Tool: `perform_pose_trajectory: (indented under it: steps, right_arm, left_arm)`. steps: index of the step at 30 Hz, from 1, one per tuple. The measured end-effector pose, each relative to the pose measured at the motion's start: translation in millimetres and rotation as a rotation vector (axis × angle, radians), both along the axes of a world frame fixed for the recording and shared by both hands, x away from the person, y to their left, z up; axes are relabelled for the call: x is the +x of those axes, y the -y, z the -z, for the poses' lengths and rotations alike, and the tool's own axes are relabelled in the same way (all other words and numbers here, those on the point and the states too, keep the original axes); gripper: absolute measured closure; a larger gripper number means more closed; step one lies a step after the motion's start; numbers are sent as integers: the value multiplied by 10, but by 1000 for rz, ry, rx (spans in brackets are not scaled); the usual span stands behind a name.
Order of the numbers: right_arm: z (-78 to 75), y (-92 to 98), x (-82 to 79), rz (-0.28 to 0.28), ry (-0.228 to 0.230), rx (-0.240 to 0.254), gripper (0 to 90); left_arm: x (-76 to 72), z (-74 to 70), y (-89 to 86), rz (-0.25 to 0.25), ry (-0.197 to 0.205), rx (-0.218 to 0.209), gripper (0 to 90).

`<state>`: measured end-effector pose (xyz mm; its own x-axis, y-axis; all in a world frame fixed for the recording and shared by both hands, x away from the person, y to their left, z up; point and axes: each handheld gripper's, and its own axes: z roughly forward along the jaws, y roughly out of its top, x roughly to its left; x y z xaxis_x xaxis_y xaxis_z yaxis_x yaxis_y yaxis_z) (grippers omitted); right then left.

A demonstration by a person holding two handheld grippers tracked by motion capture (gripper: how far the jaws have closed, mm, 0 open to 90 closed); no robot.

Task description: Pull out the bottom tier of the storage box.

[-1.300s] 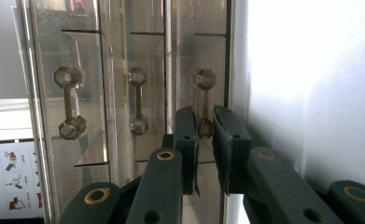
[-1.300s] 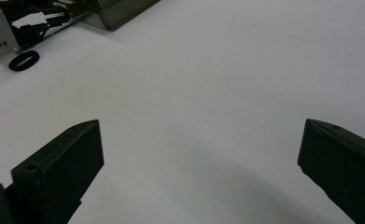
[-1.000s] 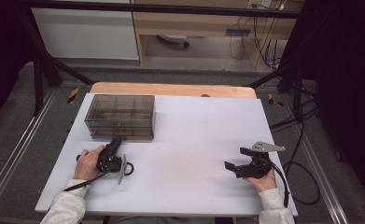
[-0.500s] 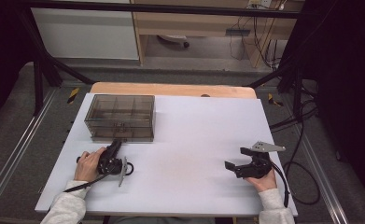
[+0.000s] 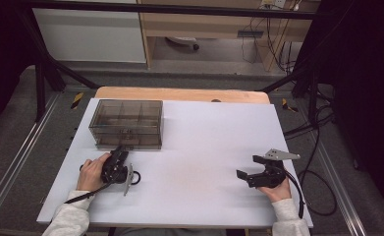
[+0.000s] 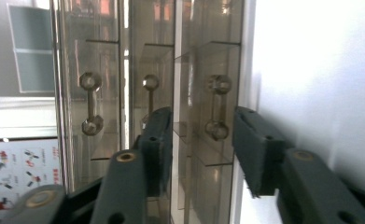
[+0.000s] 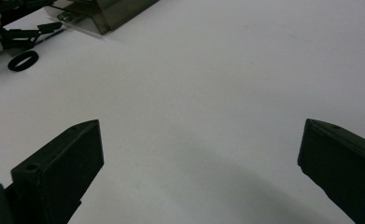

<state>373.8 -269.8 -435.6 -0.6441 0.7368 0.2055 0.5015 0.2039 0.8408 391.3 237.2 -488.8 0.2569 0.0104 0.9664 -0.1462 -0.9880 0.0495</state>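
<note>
Resting on a white desk [image 5: 194, 147], a smoked clear-plastic drawer box [image 5: 126, 124] stands at the far left of the surface, with a strip of bare wood behind it. Item one: left gripper [image 5: 119, 156], held in the person's left hand [image 5: 92, 171] just in front of the box, turned on its side and pointing at the box front. Its jaws have just been opening; in the left gripper view they stand apart on either side of a drawer handle [image 6: 217, 107], a small bar with faceted knobs at both ends, and neither pad presses on it. Two more handles of the same kind show to that handle's left in this view. Item two: right gripper [image 5: 246, 169], held in the right hand [image 5: 277, 189] near the desk's right front, well apart from the box. Its jaws stand wide apart over bare desk, nothing between them. Item three: a black cable [image 5: 88, 192] trailing from the left gripper toward the sleeve.
</note>
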Motion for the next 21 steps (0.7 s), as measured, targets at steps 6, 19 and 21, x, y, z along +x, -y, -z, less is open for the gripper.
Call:
perform_pose_trajectory:
  steps: [6, 19, 21]
  right_arm:
    - [2, -4, 1, 0, -2, 0, 7]
    - [0, -1, 0, 0, -3, 0, 7]
    - [0, -1, 0, 0, -3, 1, 7]
  left_arm:
    - [64, -11, -10, -15, -37, -25, 547]
    - [94, 21, 14, -3, -51, 31, 650]
    - [92, 22, 12, -3, -49, 35, 653]
